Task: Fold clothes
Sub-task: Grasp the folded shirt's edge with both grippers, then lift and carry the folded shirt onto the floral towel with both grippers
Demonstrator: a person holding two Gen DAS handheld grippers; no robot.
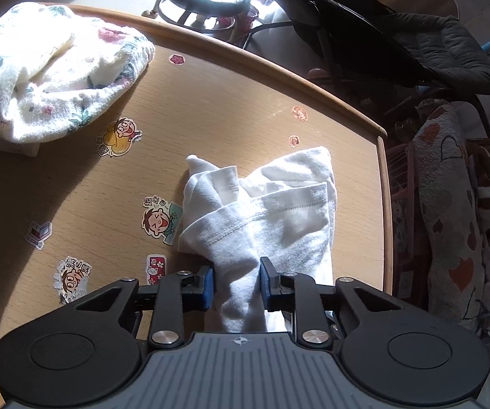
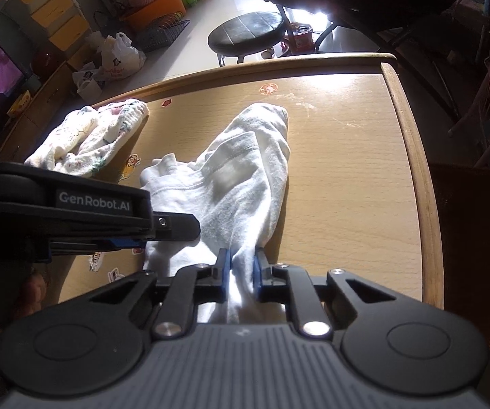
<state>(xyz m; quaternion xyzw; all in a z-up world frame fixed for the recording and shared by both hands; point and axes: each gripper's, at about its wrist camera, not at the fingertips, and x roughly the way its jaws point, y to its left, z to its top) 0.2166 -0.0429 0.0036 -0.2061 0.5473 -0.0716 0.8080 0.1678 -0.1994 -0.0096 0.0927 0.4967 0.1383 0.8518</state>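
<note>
A white garment (image 1: 272,201) lies bunched on the wooden table (image 1: 210,102), near its right edge. My left gripper (image 1: 237,281) is shut on a gathered fold of it at the near end. The same garment (image 2: 241,177) shows in the right wrist view, and my right gripper (image 2: 241,269) is shut on another bunch of it. The left gripper (image 2: 176,226) enters the right wrist view from the left, beside the cloth. A floral cream garment (image 1: 50,75) lies crumpled at the table's far left; it also shows in the right wrist view (image 2: 88,136).
Cartoon stickers (image 1: 119,136) dot the tabletop. The table has a raised rim (image 2: 411,143). A black round stool (image 2: 248,34) and a dark chair (image 1: 398,34) stand beyond the far edge. Patterned fabric (image 1: 449,211) hangs right of the table.
</note>
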